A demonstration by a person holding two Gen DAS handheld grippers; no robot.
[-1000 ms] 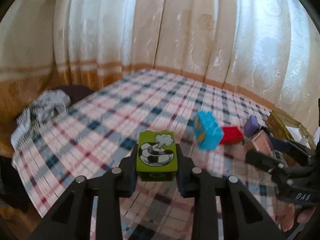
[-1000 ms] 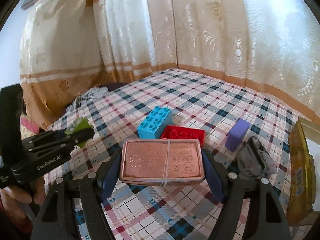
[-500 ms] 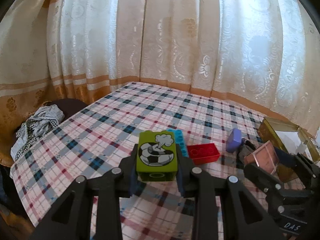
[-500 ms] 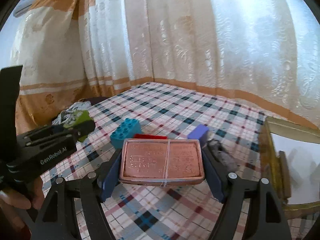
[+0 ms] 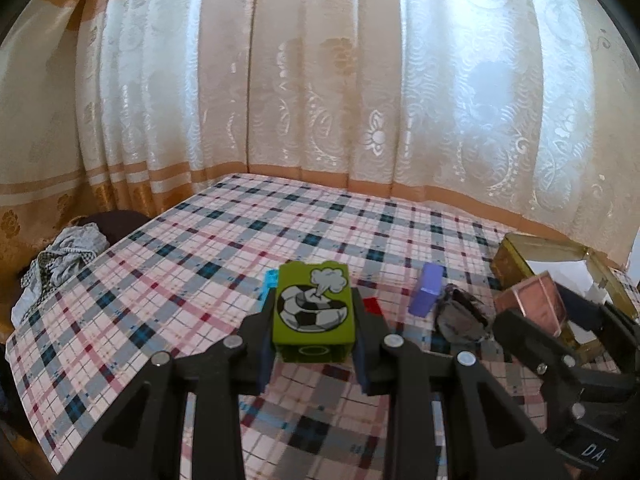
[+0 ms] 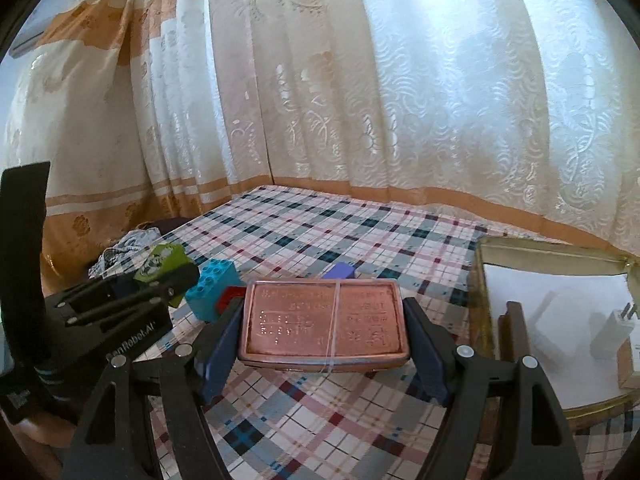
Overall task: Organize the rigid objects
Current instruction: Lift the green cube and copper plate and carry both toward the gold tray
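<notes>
A plaid-covered bed [image 5: 208, 264] is serving as the work surface, its checked pink, blue and grey cloth running back to the lace curtains. At its right edge an open gold-rimmed box with a white lining [image 6: 486, 304] is sitting ready, and I take it as the place the hard pieces are being gathered into, since a white plug adapter [image 6: 612, 330] is already standing inside. The right gripper [image 6: 324, 354] is clamping a flat copper-coloured metal tin [image 6: 324, 320] by its short ends, holding it level above the cloth just beside the box rim, probably for lowering in flat. The left gripper [image 5: 314, 350] is squeezing a lime-green toy brick printed with a football [image 5: 313, 312] from both sides, keeping it raised, likely waiting its turn. Lying on the cloth beyond are a blue studded brick [image 6: 212, 290], a red brick [image 5: 372, 305] and a small purple block [image 5: 427, 289], near one another.
</notes>
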